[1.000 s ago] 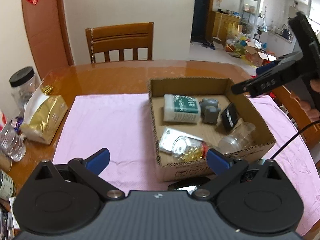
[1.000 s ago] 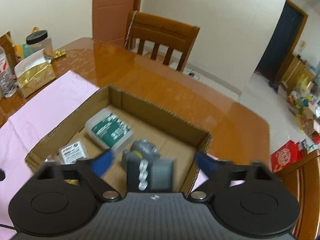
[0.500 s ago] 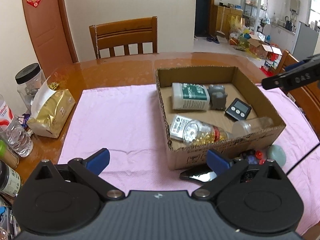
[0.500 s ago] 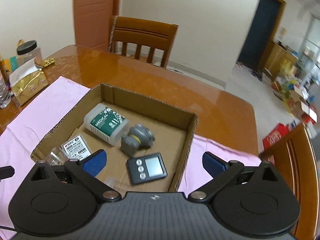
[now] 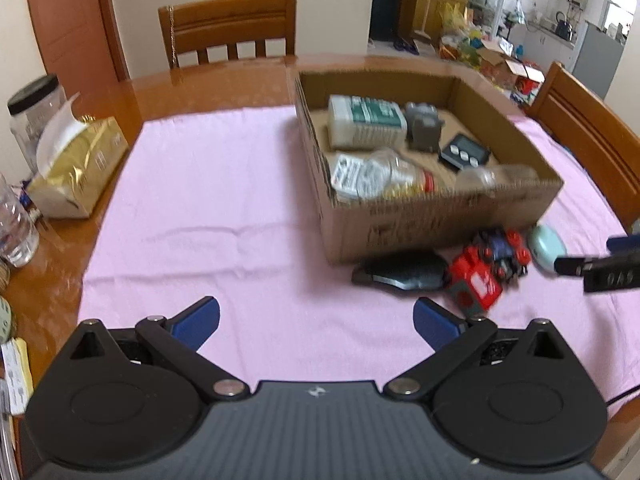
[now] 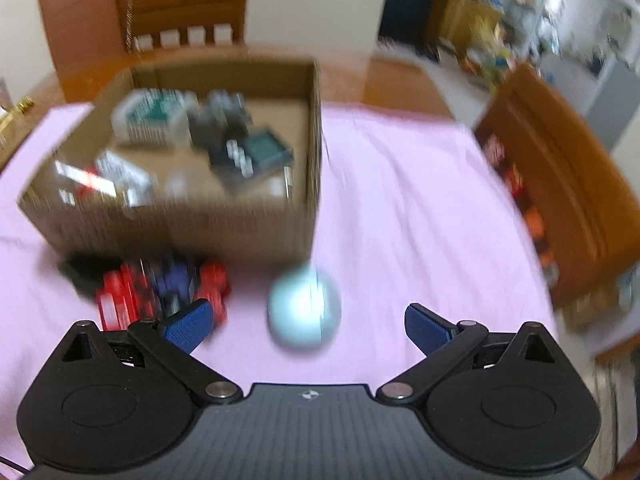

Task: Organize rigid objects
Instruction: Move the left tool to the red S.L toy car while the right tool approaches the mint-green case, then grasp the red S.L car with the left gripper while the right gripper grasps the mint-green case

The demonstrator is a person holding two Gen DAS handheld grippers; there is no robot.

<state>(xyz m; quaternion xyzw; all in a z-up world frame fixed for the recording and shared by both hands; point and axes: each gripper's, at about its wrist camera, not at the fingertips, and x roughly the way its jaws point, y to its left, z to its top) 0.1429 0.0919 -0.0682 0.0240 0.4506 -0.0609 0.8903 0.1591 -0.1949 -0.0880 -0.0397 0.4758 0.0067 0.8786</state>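
The right gripper [image 6: 306, 326], jaws spread and empty, lines up on the pale blue case [image 6: 305, 309] lying on the pink cloth [image 5: 224, 208] just near the cardboard box [image 5: 436, 220]. Next: lower, straddle it, close. The left gripper [image 5: 316, 320] waits released, holding nothing.

the left claw [image 5: 316, 320] hangs wide apart and empty over a pink cloth [image 5: 208, 200] on the wooden surface [image 5: 224, 80]. a cardboard box [image 5: 432, 216] on the cloth holds a white bottle with a green label [image 5: 366, 126], a grey gadget [image 5: 424, 128], a black timer with 3 buttons [image 5: 464, 154] and a clear bottle of yellow capsules [image 5: 380, 176]. in front of the box lie a black flat object [image 5: 404, 274], a red and blue toy [image 5: 486, 268] and a pale blue oval case [image 5: 546, 246]. the right claw's tip [image 5: 600, 266] is just beside that case. a gold tissue pack [image 5: 76, 168] sits at far left.
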